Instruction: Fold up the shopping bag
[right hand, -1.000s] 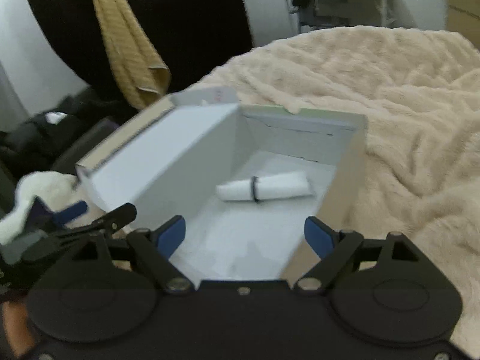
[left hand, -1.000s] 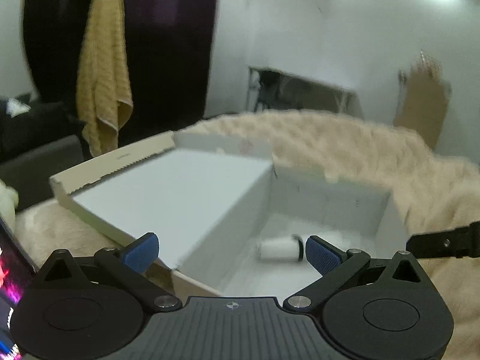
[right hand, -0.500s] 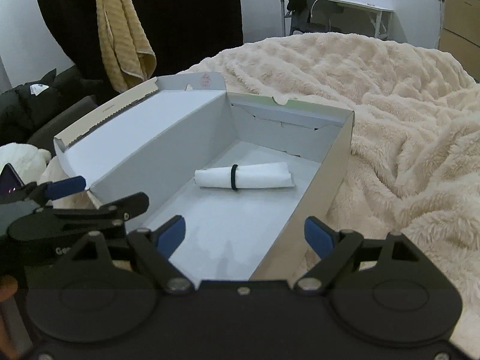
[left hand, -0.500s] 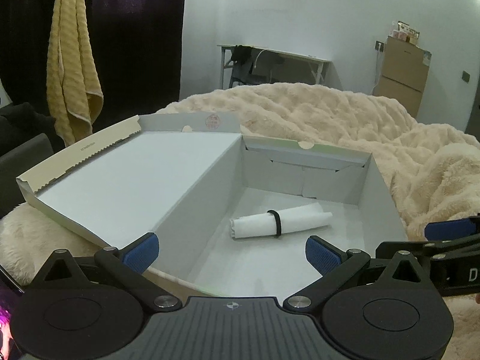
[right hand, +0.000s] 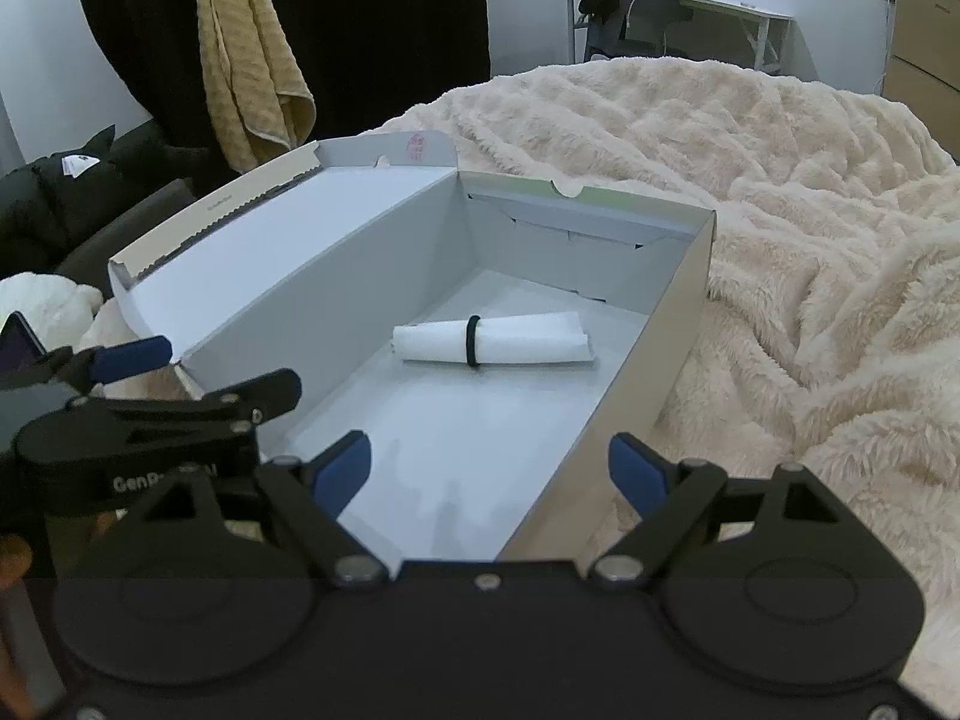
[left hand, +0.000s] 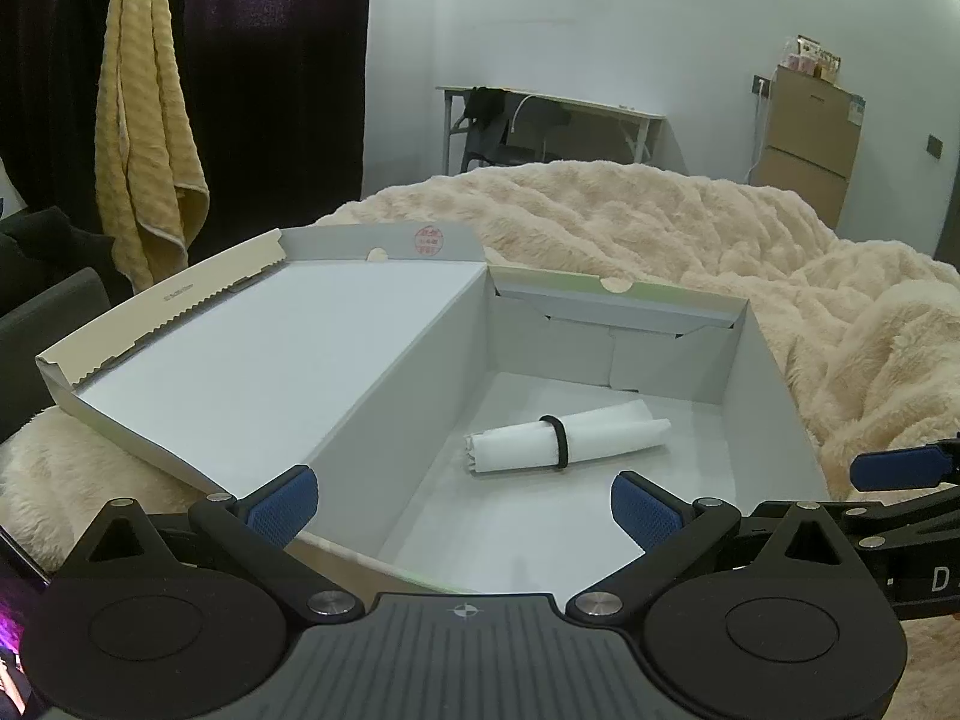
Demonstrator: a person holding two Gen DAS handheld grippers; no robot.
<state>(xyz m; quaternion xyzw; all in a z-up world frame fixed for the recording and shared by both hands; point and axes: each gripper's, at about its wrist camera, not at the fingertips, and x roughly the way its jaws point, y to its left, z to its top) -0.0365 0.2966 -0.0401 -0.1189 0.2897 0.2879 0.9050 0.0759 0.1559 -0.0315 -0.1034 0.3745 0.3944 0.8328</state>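
Note:
A white shopping bag [left hand: 564, 444] [right hand: 492, 343], rolled into a tube with a black band around it, lies on the floor of an open grey cardboard box [left hand: 774, 372] [right hand: 666, 312]. My left gripper [left hand: 462, 501] hovers open at the box's near edge, short of the roll. My right gripper [right hand: 489, 471] is open too, above the near end of the box, with nothing between its blue pads. Each gripper shows at the edge of the other's view.
The box rests on a fluffy cream blanket [left hand: 690, 240] [right hand: 780, 180], its lid [left hand: 252, 348] folded out to the left. A yellow towel [left hand: 150, 120] hangs before dark curtains. A desk [left hand: 552, 114] and a cardboard cabinet [left hand: 810, 144] stand by the far wall.
Both views have steadied from a blurred swing and drawn back a little from the box. The roll has stayed in place and both grippers remain open.

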